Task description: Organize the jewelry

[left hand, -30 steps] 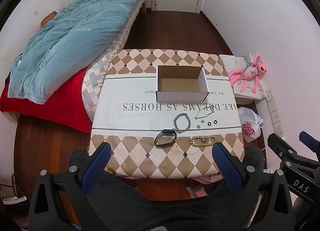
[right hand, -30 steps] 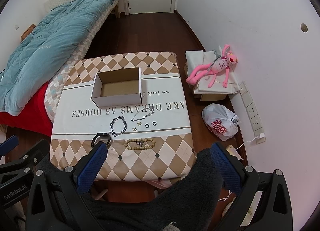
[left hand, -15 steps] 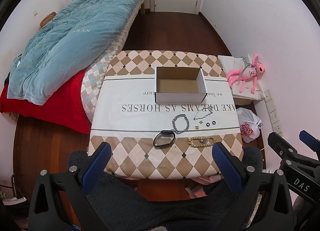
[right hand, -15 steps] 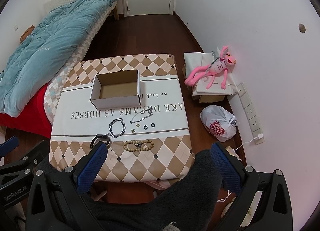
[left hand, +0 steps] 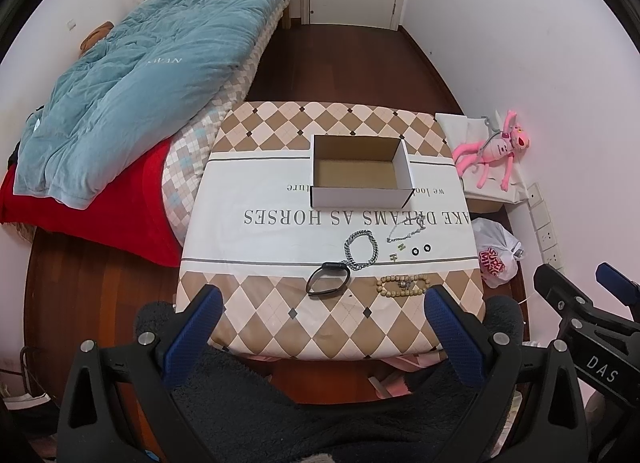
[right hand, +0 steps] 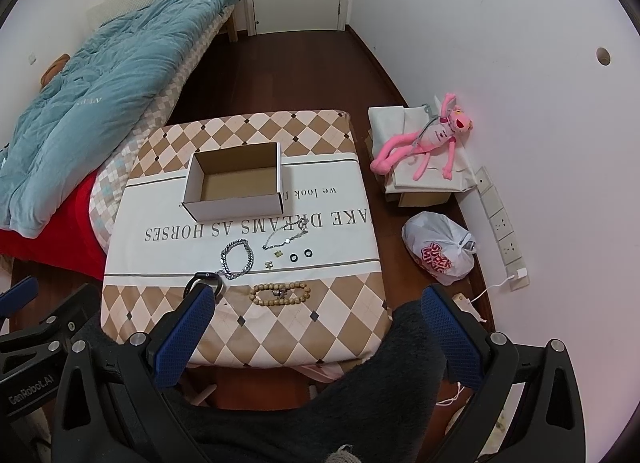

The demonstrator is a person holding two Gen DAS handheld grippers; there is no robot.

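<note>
Comparing with the views a second before, nothing on the table (left hand: 256,199) had been moved; both cameras only drew back a little, so the table sat slightly smaller in frame. Judged: sorting not yet begun, every piece still outside the box.

Table: soft cloth cover, tan-and-cream diamond print with a white printed band across the middle. Bed (left hand: 132,83) with quilted blue duvet beside its left edge.

Cardboard box (left hand: 360,171): open, rectangular, white outside, raw brown inside, empty, standing at the centre toward the far edge.

Left tongs (left hand: 320,323): blue textured pads spread wide, holding nothing, hovering off the near edge. Right tongs (right hand: 318,323): likewise wide apart and empty, same edge; its left pad hid part of the band in its own view.

Jewelry, all between the box and the near edge:
- wooden bead bracelet (left hand: 403,286): round matte beads in a flattened loop, small metal charm inside; nearest the near edge, right of centre.
- black band (left hand: 328,283): smooth oval loop, just left of the beads.
- silver chain bracelet (left hand: 361,250): heavy shiny links, touching the band's far end.
- thin silver necklace (left hand: 406,231): fine chain, loosely strewn, just before the box.
- two black rings (left hand: 421,250): small, side by side, right of the chain.
- two tiny studs (left hand: 397,251): too small to describe.
</note>
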